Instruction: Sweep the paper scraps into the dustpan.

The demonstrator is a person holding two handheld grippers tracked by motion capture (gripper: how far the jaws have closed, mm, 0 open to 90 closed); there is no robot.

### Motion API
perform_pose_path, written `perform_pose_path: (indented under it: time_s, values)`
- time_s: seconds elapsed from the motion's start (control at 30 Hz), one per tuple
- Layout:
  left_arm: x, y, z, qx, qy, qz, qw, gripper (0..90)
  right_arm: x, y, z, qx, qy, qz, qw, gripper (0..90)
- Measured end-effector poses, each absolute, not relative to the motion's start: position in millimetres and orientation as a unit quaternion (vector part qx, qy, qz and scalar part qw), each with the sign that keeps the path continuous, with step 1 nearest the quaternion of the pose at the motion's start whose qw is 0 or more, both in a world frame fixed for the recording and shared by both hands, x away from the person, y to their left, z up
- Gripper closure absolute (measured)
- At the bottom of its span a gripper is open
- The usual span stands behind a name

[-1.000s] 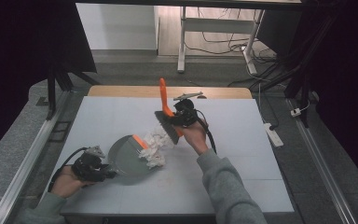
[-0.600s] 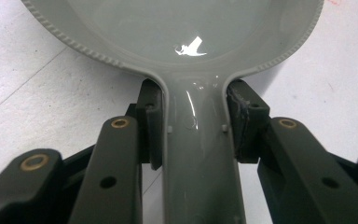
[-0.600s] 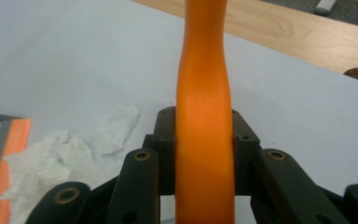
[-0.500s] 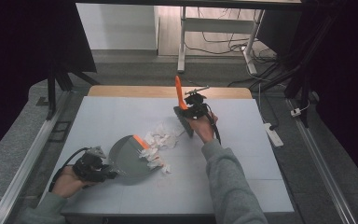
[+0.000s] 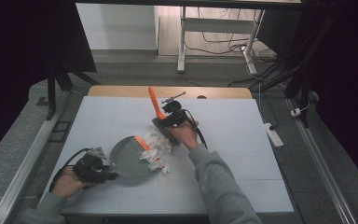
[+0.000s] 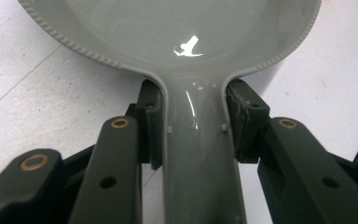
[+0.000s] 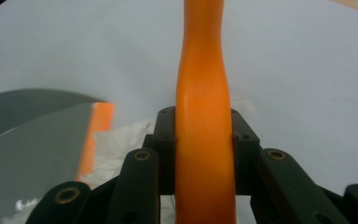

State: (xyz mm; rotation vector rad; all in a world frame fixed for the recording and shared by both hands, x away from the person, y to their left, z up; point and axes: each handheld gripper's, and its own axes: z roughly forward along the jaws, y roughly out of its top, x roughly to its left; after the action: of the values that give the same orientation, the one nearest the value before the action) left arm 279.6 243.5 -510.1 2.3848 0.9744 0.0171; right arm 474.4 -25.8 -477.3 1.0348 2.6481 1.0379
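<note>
Pale desk (image 5: pixel 242 154) carries our work: at 7 o'clock our left hand-held gripper (image 5: pixel 106 173) pinches the grey dustpan (image 5: pixel 129 158), the right hand-held gripper (image 5: pixel 164 122) clamps the orange brush (image 5: pixel 155 105), and a hard sweep could scatter paper scraps (image 5: pixel 154 148) past its lip.

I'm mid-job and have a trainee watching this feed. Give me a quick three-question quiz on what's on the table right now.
1. True or false: the left gripper is clamped on the grey dustpan's handle.
2. What colour is the brush handle that the right gripper holds?
3. Where do the white paper scraps lie? A) at the dustpan's orange lip B) at the table's far edge C) under the left gripper

Key: 1 true; 2 orange; 3 A
</note>
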Motion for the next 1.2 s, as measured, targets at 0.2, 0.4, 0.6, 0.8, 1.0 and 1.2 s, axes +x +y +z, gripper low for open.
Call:
perform_pose_path:
  time_s: [0.2, 0.4, 0.6, 0.8, 1.0, 1.2]
  values:
    - [280, 242, -510, 0.892, 0.358, 0.007, 0.276, 61.9, 445, 5, -479, 0.295, 0.888, 0.353, 0.013, 70.3]
    - [280, 241, -511, 0.892, 0.358, 0.008, 0.275, 61.9, 429, 5, -459, 0.273, 0.875, 0.398, -0.031, 70.3]
    - [280, 242, -511, 0.893, 0.357, 0.008, 0.274, 61.9, 452, -35, -441, 0.328, 0.847, 0.418, 0.022, 70.3]
    - [280, 241, -511, 0.892, 0.358, 0.007, 0.275, 61.9, 473, -58, -445, 0.366, 0.838, 0.398, 0.068, 70.3]
    - [280, 241, -512, 0.893, 0.358, 0.006, 0.275, 61.9, 495, -59, -457, 0.388, 0.842, 0.363, 0.092, 70.3]
    - [280, 241, -512, 0.892, 0.36, 0.005, 0.275, 61.9, 517, -44, -464, 0.389, 0.853, 0.33, 0.113, 70.3]
